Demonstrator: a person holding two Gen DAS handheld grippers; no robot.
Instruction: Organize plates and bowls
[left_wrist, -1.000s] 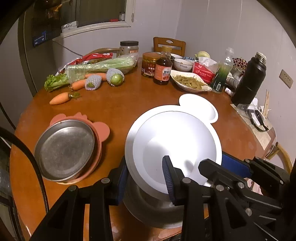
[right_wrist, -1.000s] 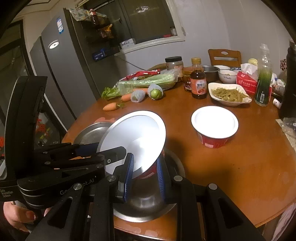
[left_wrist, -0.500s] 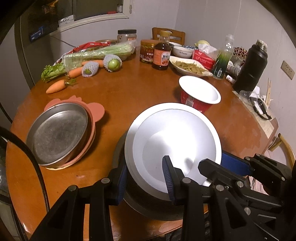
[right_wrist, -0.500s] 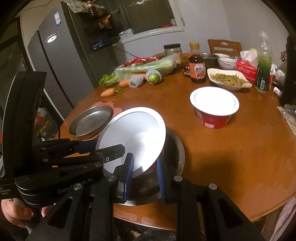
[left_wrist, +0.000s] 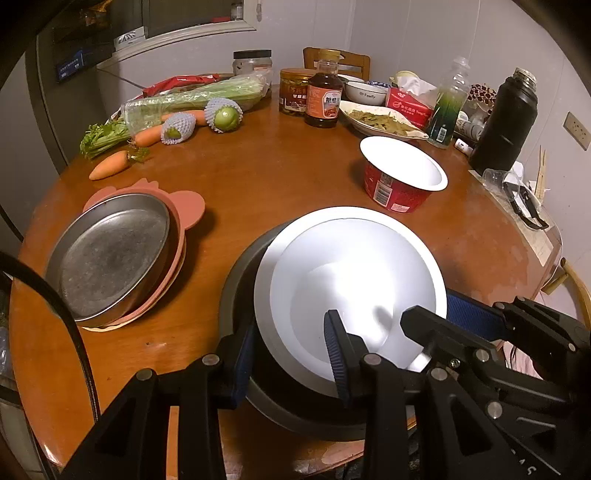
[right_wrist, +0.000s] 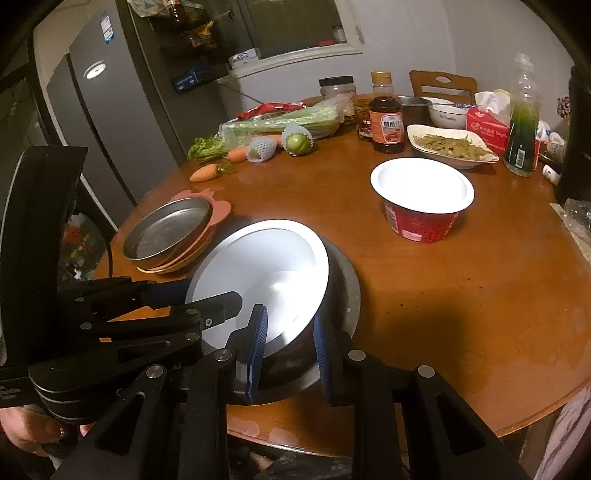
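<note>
A white paper bowl (left_wrist: 354, 280) sits tilted inside a steel plate (left_wrist: 236, 280) at the table's near edge. My left gripper (left_wrist: 291, 354) is shut on the white bowl's near rim. My right gripper (right_wrist: 288, 343) is shut on the same bowl's (right_wrist: 266, 273) rim from the other side, above the steel plate (right_wrist: 347, 280). A second red-sided white bowl (left_wrist: 402, 173) stands upright farther right; it also shows in the right wrist view (right_wrist: 423, 197). A steel pan (left_wrist: 110, 254) rests on a pink mat (left_wrist: 192, 206) to the left.
Carrots (left_wrist: 110, 166), celery (left_wrist: 192, 98) and netted fruit (left_wrist: 223, 114) lie at the back left. A sauce bottle (left_wrist: 325, 98), jars, a dish of greens (left_wrist: 380, 122), a green bottle (left_wrist: 445, 110) and a black flask (left_wrist: 506, 122) crowd the back right. A fridge (right_wrist: 110, 110) stands left.
Both grippers have lowered the white bowl toward the steel plate; the bowl now sits in the plate. Both views have pulled back a little, showing more table.
</note>
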